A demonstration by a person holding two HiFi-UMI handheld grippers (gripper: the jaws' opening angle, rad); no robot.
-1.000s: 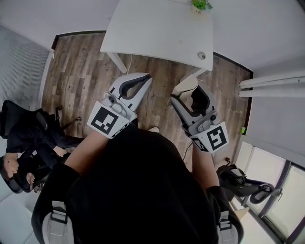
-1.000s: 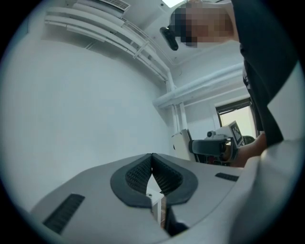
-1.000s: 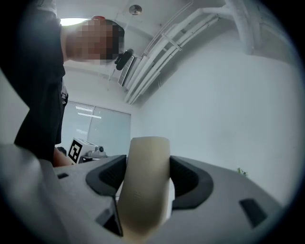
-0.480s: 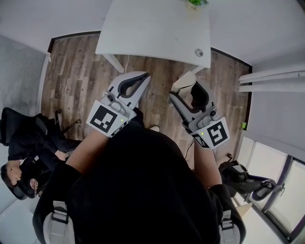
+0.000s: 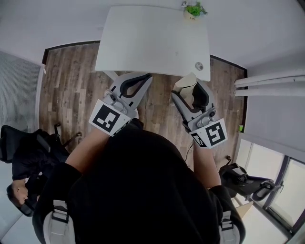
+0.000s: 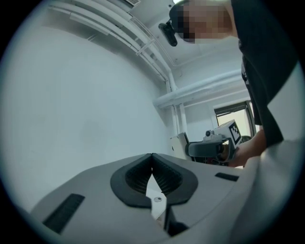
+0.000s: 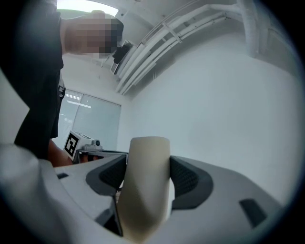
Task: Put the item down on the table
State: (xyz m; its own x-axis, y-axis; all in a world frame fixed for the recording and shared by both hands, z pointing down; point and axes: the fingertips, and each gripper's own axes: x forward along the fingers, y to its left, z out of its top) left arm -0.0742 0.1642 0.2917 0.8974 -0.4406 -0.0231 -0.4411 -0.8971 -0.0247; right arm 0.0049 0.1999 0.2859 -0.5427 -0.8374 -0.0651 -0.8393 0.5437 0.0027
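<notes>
In the head view my right gripper [image 5: 188,90] is shut on a cream-coloured, smooth item [image 5: 185,83], held above the wood floor just short of the near edge of the white table [image 5: 152,43]. The right gripper view shows the item [image 7: 145,181] squeezed between the two dark pads [image 7: 190,178], its rounded top sticking out past them. My left gripper [image 5: 146,78] hangs level with it to the left, shut with nothing in it. In the left gripper view its tips [image 6: 152,156] meet, and beyond them shows the right gripper [image 6: 214,147].
A small potted plant [image 5: 193,9] stands at the table's far right corner and a small round object [image 5: 199,66] lies near its front right corner. A black office chair [image 5: 28,152] is at the left, another [image 5: 245,183] at the lower right. White pipes [image 5: 269,81] run along the right wall.
The table has slid down into fuller view, and both grippers now sit closer to its near edge. The right gripper still holds the cream item; the left stays shut.
</notes>
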